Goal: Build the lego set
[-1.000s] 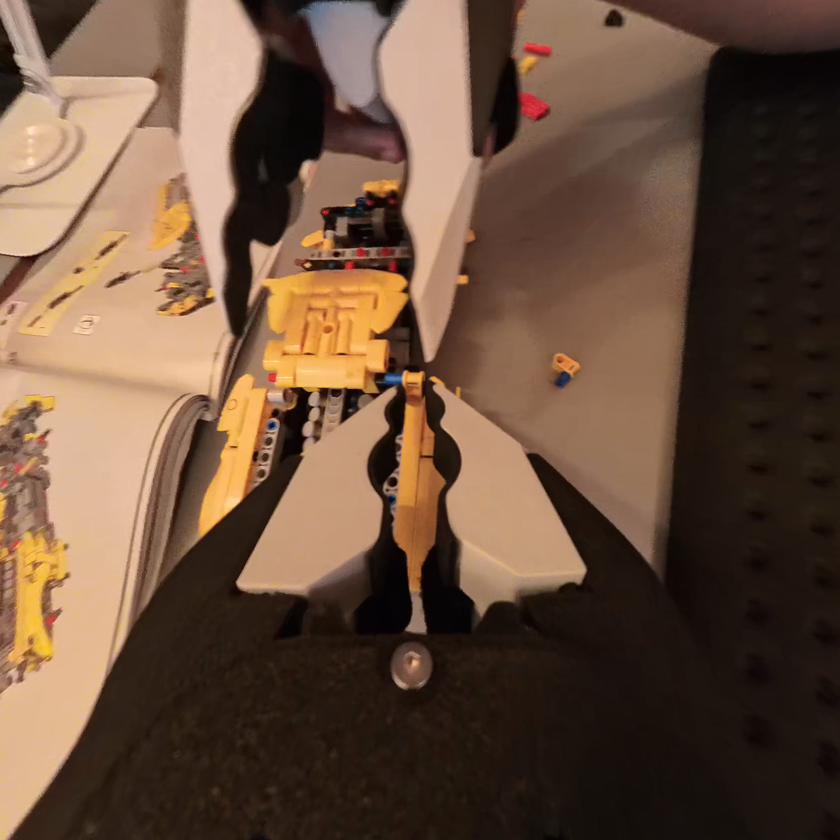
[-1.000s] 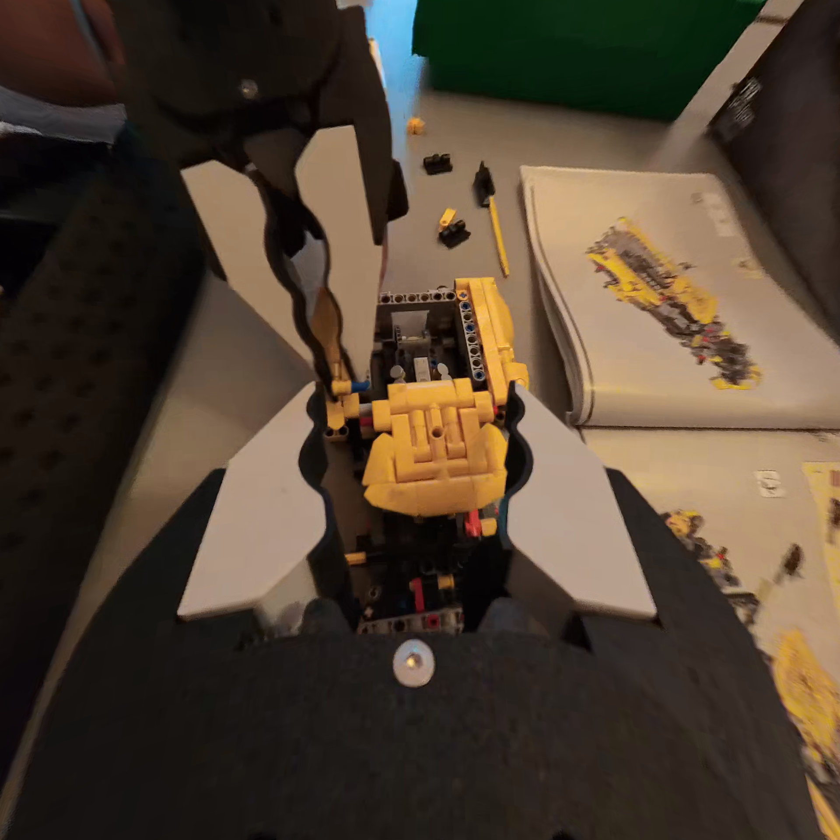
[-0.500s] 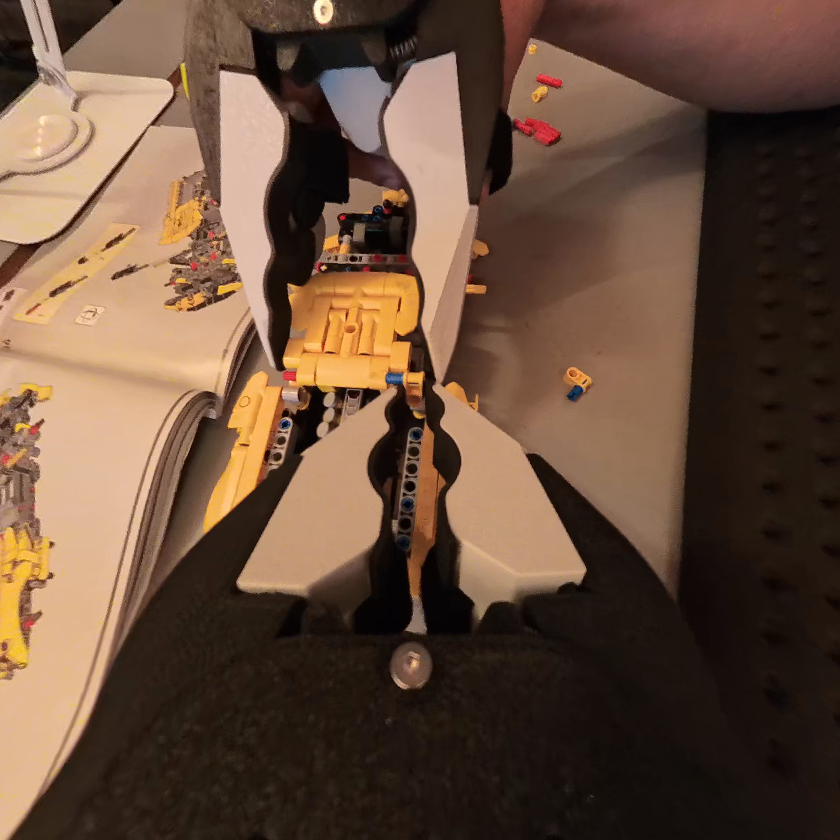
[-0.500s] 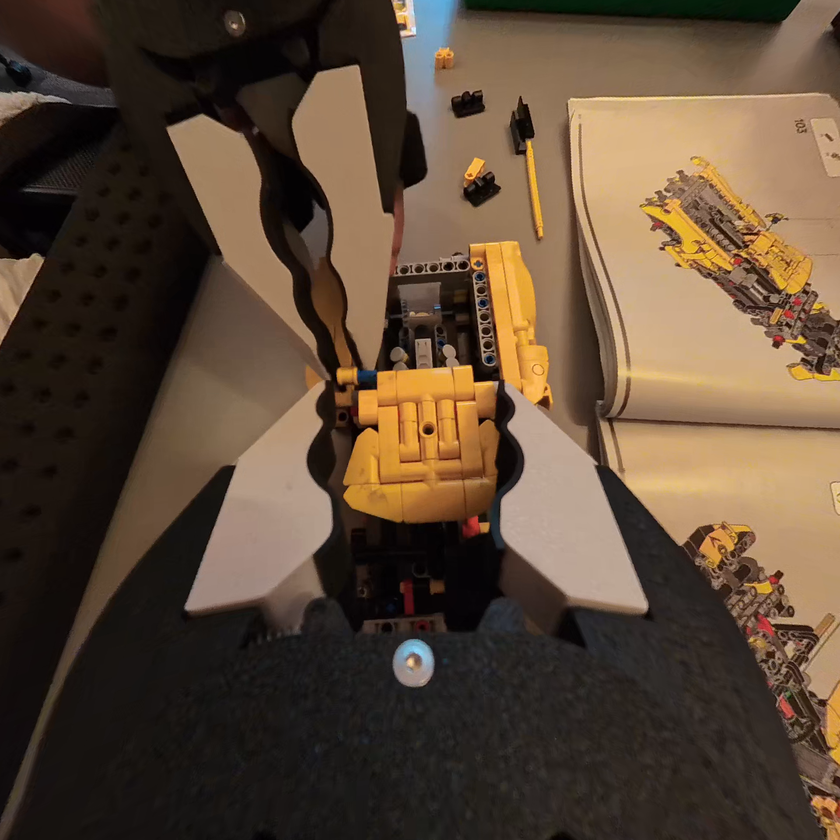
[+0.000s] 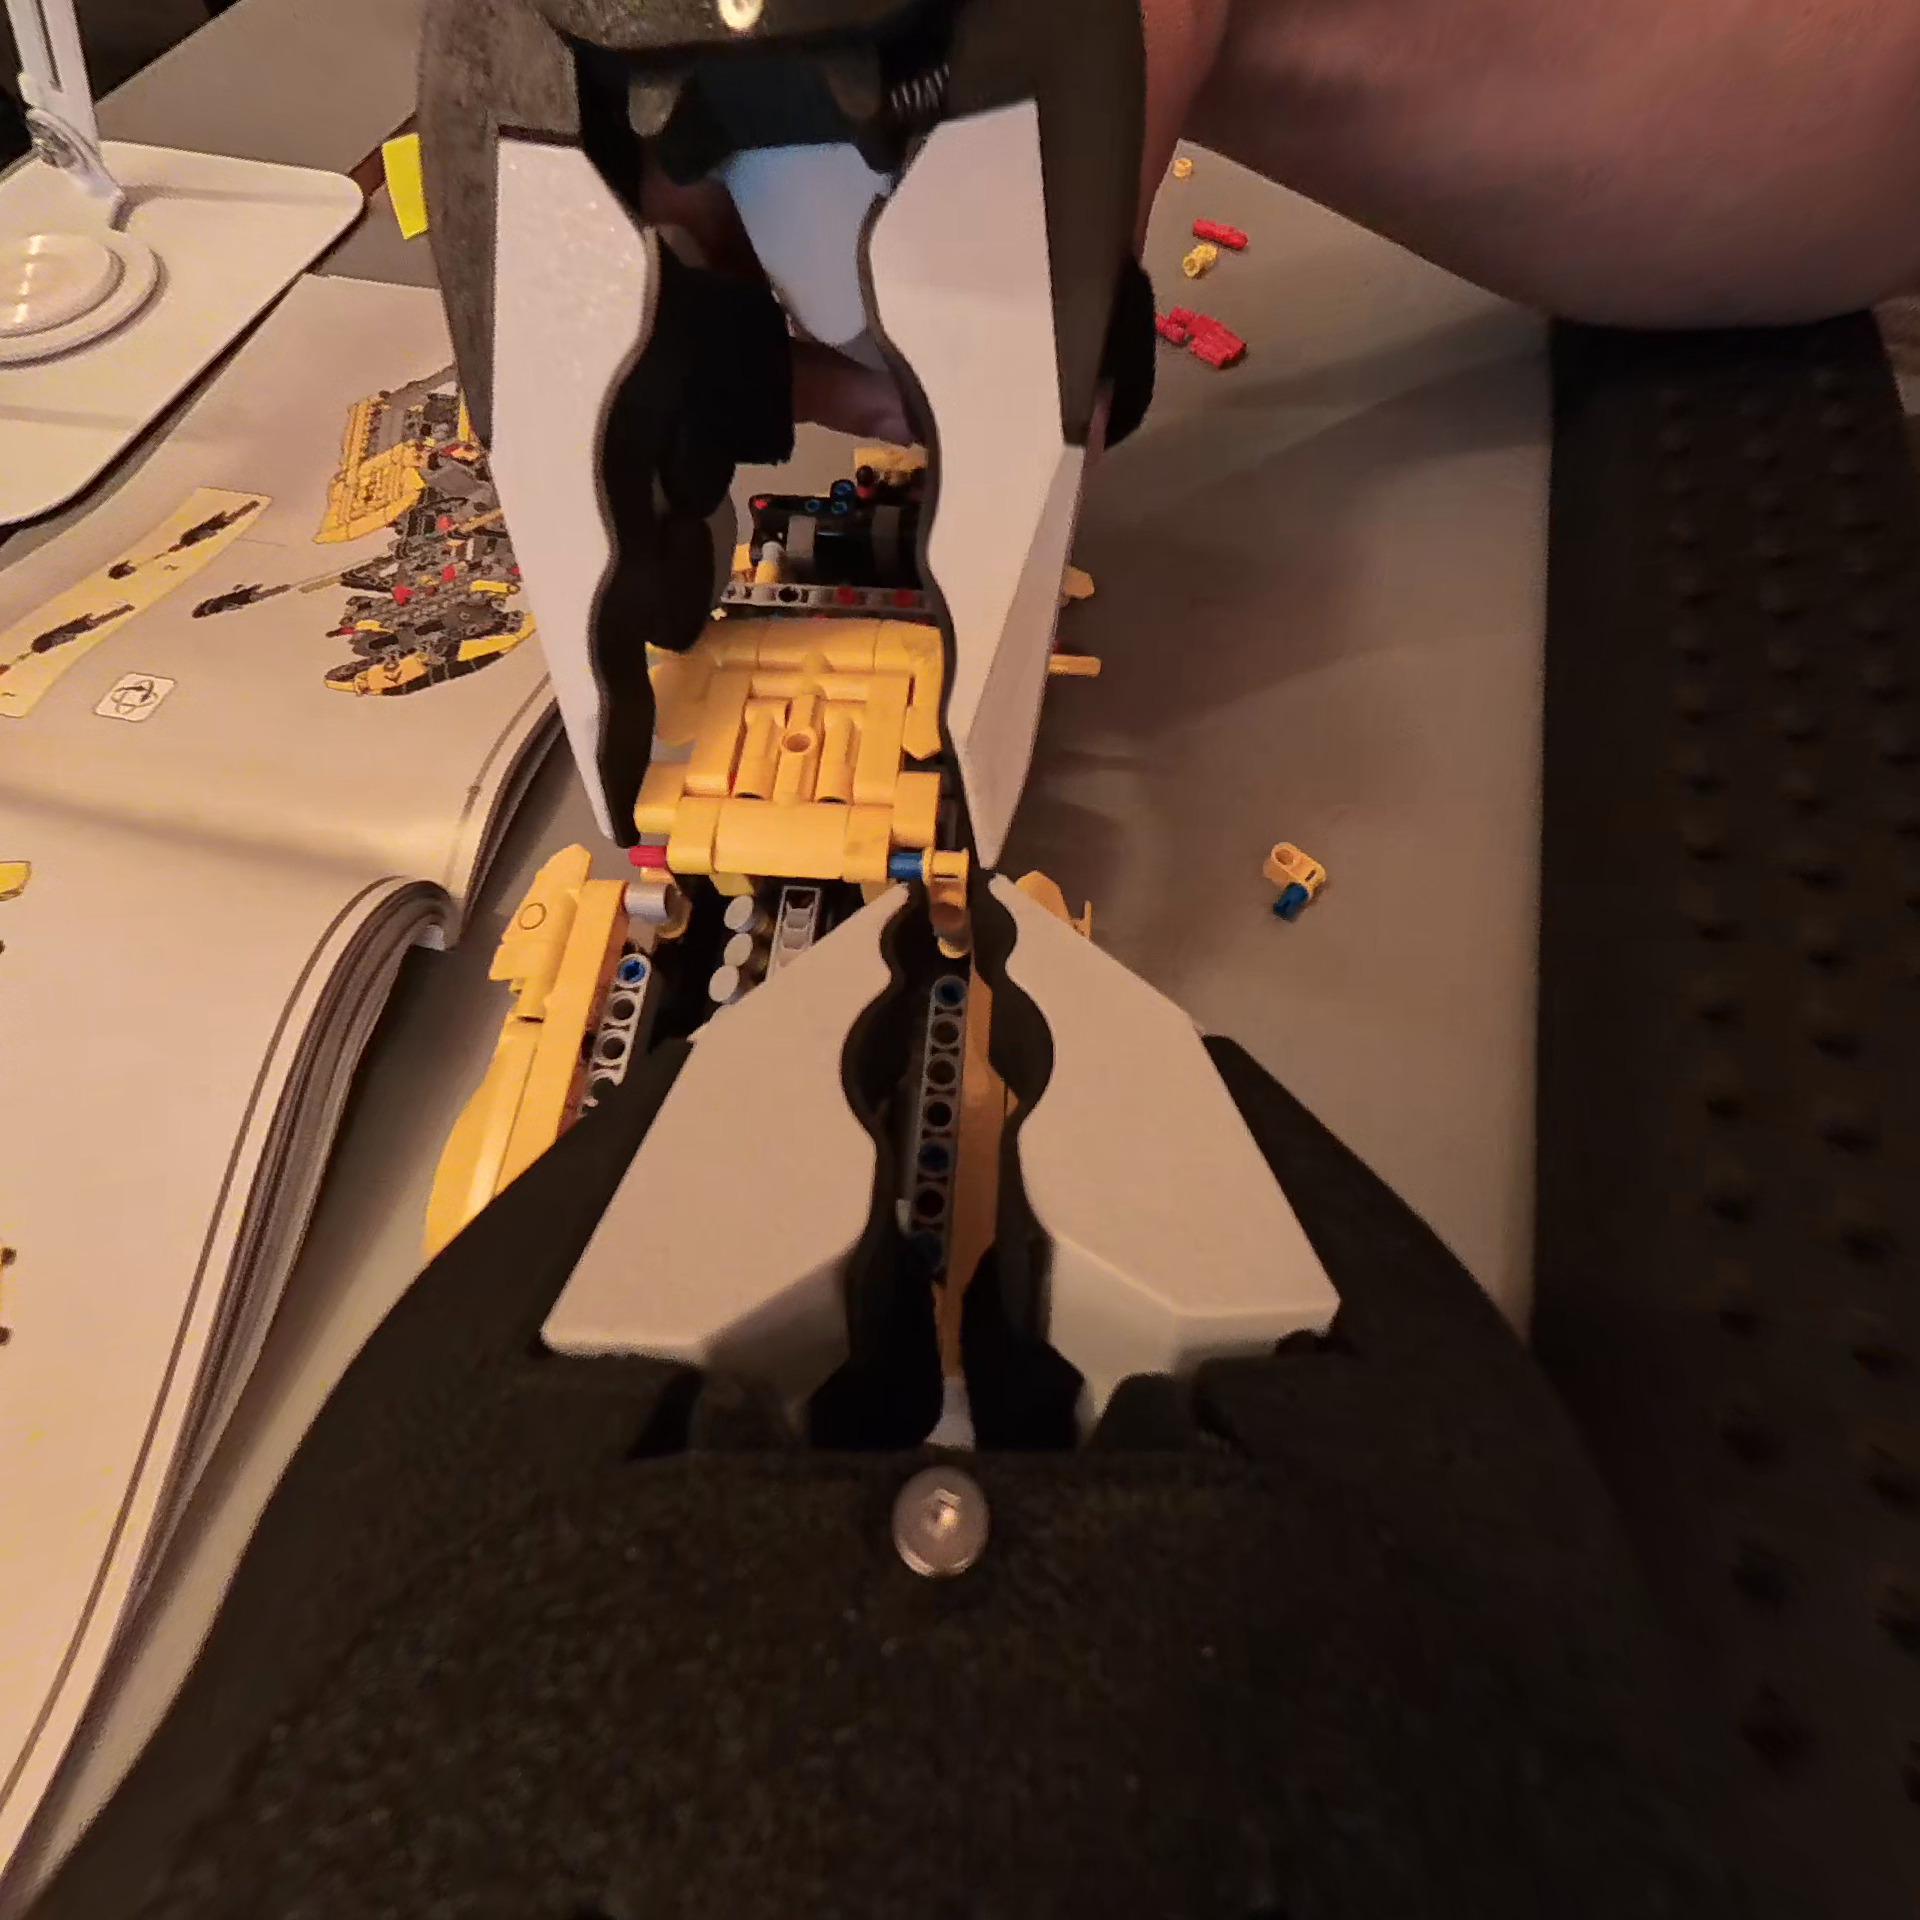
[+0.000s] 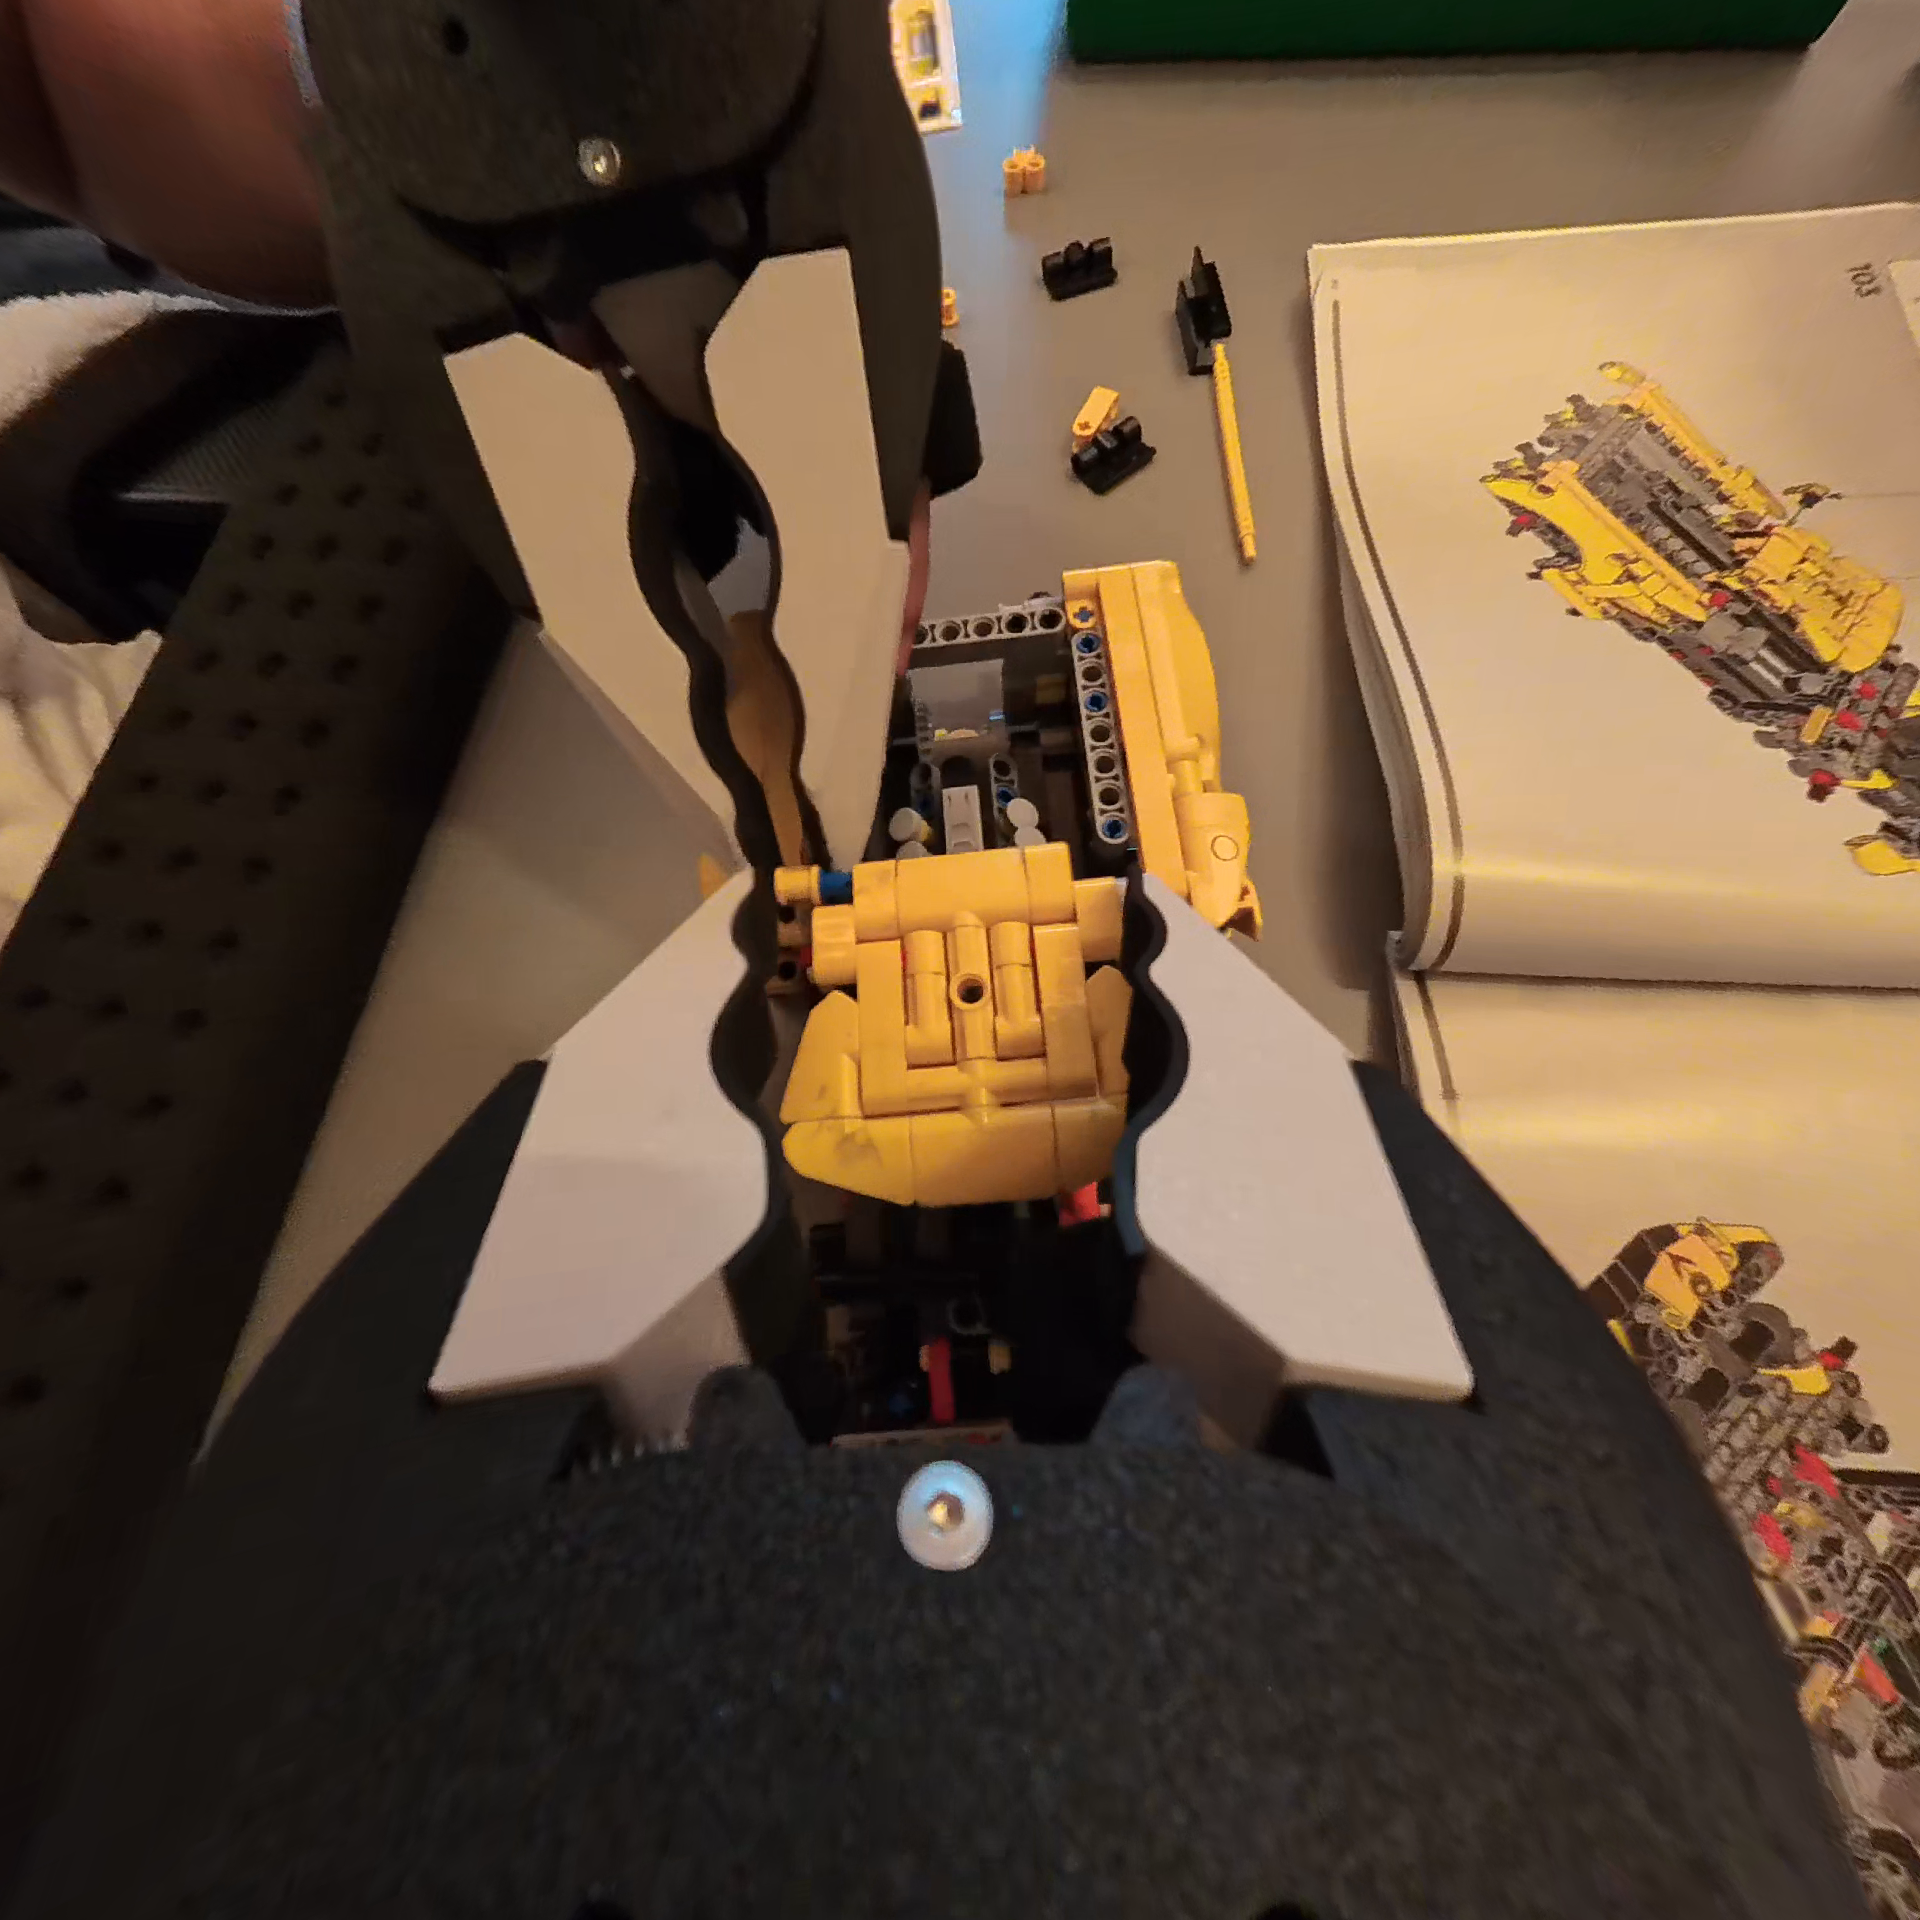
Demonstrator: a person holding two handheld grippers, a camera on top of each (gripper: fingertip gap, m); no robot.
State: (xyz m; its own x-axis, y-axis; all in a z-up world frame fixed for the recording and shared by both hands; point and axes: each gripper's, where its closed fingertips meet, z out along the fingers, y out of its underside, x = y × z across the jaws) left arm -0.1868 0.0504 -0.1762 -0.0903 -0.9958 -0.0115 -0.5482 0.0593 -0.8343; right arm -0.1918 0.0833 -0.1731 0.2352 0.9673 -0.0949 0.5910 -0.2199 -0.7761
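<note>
Yellow and grey throughout: half-built lego model (image 5: 540, 987) (image 6: 1174, 707) flat on the grey table (image 5: 1299, 623) (image 6: 1143, 135), just beside the open instruction booklet (image 5: 260, 831) (image 6: 1662, 727).

Right gripper (image 6: 943, 935) (image 5: 800, 831): fingers spread wide, one dark wavy pad pressed against each side of the yellow top block (image 6: 966, 1029) (image 5: 800, 758) at the model's middle, clamping it.

Left gripper (image 5: 943, 904) (image 6: 800, 852): fingers drawn close together, pinching a long yellow side panel (image 5: 971, 1143) (image 6: 764, 707) with a grey holed beam (image 5: 940, 1091) along it. Panel held edge-on at the model's side opposite the booklet. Near the fingertips, a small yellow connector (image 5: 951, 883) touching a blue pin (image 5: 906, 864) that sticks out from the top block's corner. Cannot tell whether panel and model are joined.

Grippers nose to nose, tips almost touching.

Matching yellow panel already in place on the booklet side.

Loose on the table: yellow-and-blue piece (image 5: 1291, 876), red pieces (image 5: 1200, 335), two black pieces (image 6: 1078, 268), a black-and-yellow piece (image 6: 1110, 447), a thin yellow axle (image 6: 1233, 457).

Black perforated mat (image 5: 1714, 935) along the table edge.
</note>
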